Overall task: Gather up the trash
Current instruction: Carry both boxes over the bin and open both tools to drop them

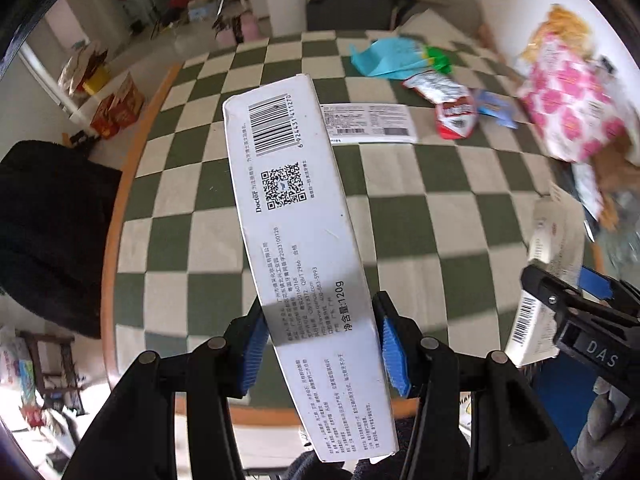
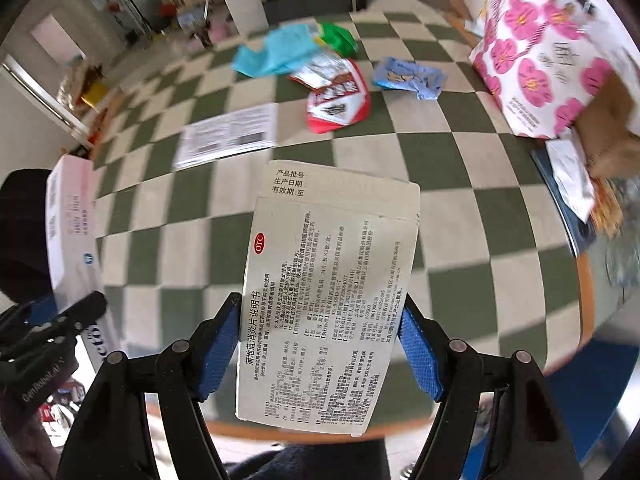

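Observation:
My left gripper (image 1: 322, 338) is shut on a long white toothpaste box (image 1: 292, 208) with a barcode and QR code, held above the checkered table (image 1: 420, 208). In the right wrist view, my right gripper (image 2: 320, 334) is shut on a flat white medicine box (image 2: 332, 280) printed with an OTC mark, its top flap standing up. Each gripper shows in the other's view: the right gripper (image 1: 560, 296) with its box at the right edge, the left gripper (image 2: 72, 312) with the toothpaste box (image 2: 68, 232) at the left edge.
On the table lie a flat white box (image 1: 370, 123), a red snack wrapper (image 2: 340, 104), a blue wrapper (image 2: 408, 76), a light-blue bag (image 2: 276, 54) and a green packet (image 2: 338, 38). A pink-flowered bag (image 2: 536, 68) over brown cardboard stands far right. A black chair back (image 1: 52, 232) is left of the table's orange rim (image 1: 120, 208).

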{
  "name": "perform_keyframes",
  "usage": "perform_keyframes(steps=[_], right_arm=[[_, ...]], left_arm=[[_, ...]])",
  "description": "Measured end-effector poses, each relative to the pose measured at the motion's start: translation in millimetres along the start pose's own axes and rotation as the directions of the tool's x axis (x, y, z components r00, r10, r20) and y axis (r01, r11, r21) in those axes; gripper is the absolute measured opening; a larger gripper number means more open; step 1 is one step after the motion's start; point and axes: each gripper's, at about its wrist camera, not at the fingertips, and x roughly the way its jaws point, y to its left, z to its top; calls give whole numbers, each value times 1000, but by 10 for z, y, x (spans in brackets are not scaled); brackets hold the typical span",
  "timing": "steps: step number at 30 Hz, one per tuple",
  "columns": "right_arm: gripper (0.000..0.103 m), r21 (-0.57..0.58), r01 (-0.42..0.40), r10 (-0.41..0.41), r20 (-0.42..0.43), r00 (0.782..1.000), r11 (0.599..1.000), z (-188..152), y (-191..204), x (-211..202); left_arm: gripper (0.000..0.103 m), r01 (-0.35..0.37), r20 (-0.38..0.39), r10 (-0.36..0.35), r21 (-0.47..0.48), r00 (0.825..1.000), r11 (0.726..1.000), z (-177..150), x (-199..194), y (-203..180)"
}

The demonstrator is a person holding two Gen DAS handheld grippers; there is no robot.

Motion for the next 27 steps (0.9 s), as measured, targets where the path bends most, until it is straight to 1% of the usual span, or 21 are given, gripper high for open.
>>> perform_keyframes(steps=[1,3,6,8,9,11,13,15,16,17,18,20,21,23,24,25,27], right_arm=[[76,3,-2,2,13,1000,1000,-118,38,-225],[76,9,-11,11,43,999,1000,-473,190,-459],[76,19,-20,19,60,998,1000,-1037,257,-750],[76,35,-31,29,47,998,999,-1401,337,-842],[76,51,-43,42,28,999,998,-1630,378,-859],[76,80,-59,61,-21,998,995,-1986,417,-849],[76,98,-65,73,-78,994,993,-2301,410,-739],[76,109,-61,76,-140,987,992,-2606,392,-554],[76,120,-59,80,-178,981,991,-2755,364,-414],[76,128,-56,82,-207,975,990,-2866,344,-282],[76,137,-52,85,-245,966,989,-3010,301,-76],[76,160,-52,99,-296,950,986,-3182,224,261],[76,173,-54,108,-322,940,983,-3271,166,481],[76,194,-46,116,-367,923,980,-3423,64,953],[76,205,-50,128,-388,913,977,-3502,5,1260],[76,208,-47,129,-400,907,977,-3546,-30,1459],[76,219,-53,144,-422,895,974,-3641,-99,1917]], left_arm=[[47,13,7,-13,6,1000,1000,-105,-48,103],[47,52,16,-53,22,998,998,-403,-203,237],[47,103,-11,-103,44,995,994,-873,-315,401],[47,137,-62,-134,47,989,989,-1197,-318,477],[47,156,-97,-152,42,984,987,-1374,-281,515],[47,181,-159,-174,27,972,983,-1658,-182,572],[47,201,-228,-194,8,954,980,-1917,16,610],[47,217,-306,-214,-27,928,976,-2175,337,641],[47,224,-355,-225,-45,908,974,-2305,597,643],[47,225,-379,-230,-57,896,973,-2376,783,646],[47,230,-410,-237,-67,881,971,-2466,1064,638],[47,223,-459,-235,-82,857,971,-2586,1523,625],[47,219,-478,-237,-95,846,971,-2653,1811,623],[48,221,-519,-252,-121,817,968,-2783,2393,612],[48,223,-529,-259,-132,808,966,-2832,2631,608],[48,222,-547,-264,-143,795,965,-2885,2956,604],[50,241,-563,-294,-168,772,956,-2978,3342,600]])
